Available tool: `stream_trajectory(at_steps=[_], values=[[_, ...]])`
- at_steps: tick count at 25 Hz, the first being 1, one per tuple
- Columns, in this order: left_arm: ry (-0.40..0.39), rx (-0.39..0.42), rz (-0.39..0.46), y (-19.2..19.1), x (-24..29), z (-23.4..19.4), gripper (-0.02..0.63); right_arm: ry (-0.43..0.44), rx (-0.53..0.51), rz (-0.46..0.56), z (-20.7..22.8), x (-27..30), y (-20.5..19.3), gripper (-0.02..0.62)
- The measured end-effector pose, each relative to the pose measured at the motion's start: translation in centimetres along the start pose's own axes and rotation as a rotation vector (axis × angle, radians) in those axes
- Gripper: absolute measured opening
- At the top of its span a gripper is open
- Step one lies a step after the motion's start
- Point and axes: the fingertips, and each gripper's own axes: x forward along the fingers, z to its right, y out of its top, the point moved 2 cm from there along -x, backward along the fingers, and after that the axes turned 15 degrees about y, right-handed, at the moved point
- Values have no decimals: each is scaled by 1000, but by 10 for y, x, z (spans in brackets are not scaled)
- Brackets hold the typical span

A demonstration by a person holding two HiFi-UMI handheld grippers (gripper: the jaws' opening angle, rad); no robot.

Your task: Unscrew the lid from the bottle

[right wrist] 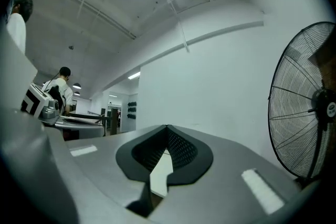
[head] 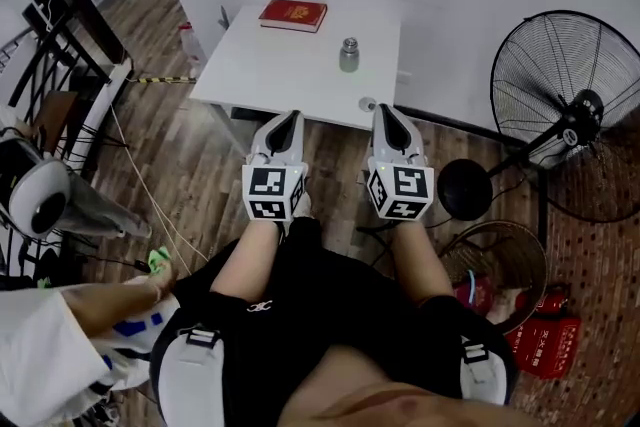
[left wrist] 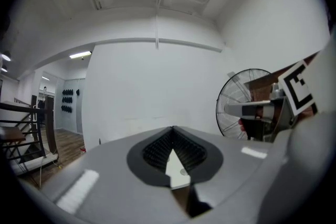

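Closed left tongs (head: 289,118) and right tongs (head: 386,111) face bottle (head: 348,55) standing upright on table (head: 270,65).

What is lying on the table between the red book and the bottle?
Nothing: in the head view, the white table is bare between the red book and the bottle.

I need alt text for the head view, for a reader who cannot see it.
The left gripper and right gripper, both shut, point toward a white table holding a grey bottle and a red book; a floor fan stands at right.
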Motion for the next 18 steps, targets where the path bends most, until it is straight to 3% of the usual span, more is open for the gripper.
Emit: stream_trajectory(at_steps=[9,18], values=[[-38,-33,9,-7,75,-4,54,-21,65,13,43,53,-15,2],[-120,-37,32,9,216,-32,54,-61,66,23,101,175,-13,2]])
